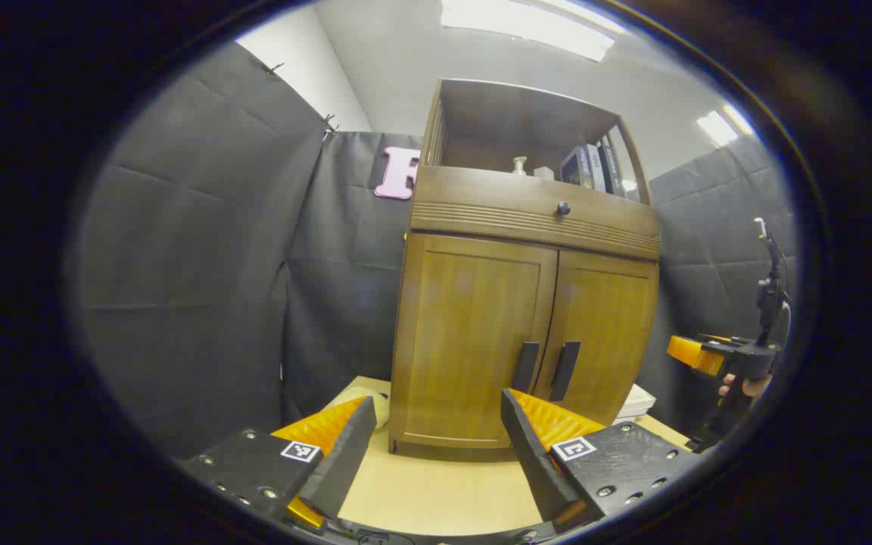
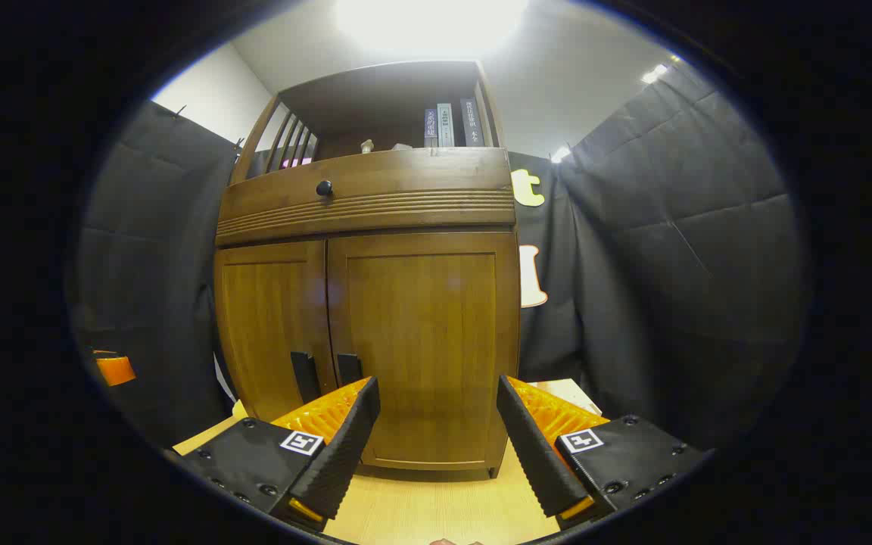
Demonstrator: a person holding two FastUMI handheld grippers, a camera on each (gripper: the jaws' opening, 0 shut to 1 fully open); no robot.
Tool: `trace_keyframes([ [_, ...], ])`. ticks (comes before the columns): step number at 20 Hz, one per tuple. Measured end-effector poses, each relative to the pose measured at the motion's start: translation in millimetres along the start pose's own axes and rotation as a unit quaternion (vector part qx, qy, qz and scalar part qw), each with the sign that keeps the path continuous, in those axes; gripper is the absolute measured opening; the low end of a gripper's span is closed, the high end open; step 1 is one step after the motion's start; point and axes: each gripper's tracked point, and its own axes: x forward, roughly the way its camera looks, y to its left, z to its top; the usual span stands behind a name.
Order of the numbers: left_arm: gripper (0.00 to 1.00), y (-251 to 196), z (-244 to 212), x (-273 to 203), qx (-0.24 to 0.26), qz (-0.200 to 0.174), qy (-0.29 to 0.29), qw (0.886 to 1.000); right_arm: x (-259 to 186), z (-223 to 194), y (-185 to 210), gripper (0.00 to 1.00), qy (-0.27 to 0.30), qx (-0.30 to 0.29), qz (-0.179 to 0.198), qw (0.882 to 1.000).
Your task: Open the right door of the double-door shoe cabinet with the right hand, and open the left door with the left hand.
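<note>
Both tongs stand spread wide and empty — the left tongs (image 1: 436, 446) before the left door (image 1: 474, 341), the right tongs (image 2: 436, 439) before the right door (image 2: 425, 341). The shoe cabinet (image 2: 368, 204) stands upright near the back edge of the table (image 1: 436, 492), its long axis vertical, its shut doors facing the cameras. Two dark vertical handles (image 1: 546, 369) sit side by side at the middle seam. The left gripper view catches the other tongs, held in a hand (image 1: 742, 387), off the cabinet's right side.
</note>
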Motion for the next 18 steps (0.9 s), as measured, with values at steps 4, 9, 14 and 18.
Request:
trace_keyframes([
  [4,0.95,1,-1,0,0.005,0.003,0.003,1.0,-1,-1,5,0.98,0.005,0.0,0.005,1.0],
  [9,0.95,2,-1,0,0.026,0.012,0.004,1.0,0,0,11,0.98,0.009,0.002,0.009,1.0],
  [14,0.95,4,0,-1,0.014,0.01,-0.004,1.0,1,4,17,0.98,0.012,-0.003,0.011,1.0],
  [18,0.95,5,-8,-1,0.019,0.019,0.001,1.0,3,9,25,0.98,0.012,0.0,0.019,1.0],
])
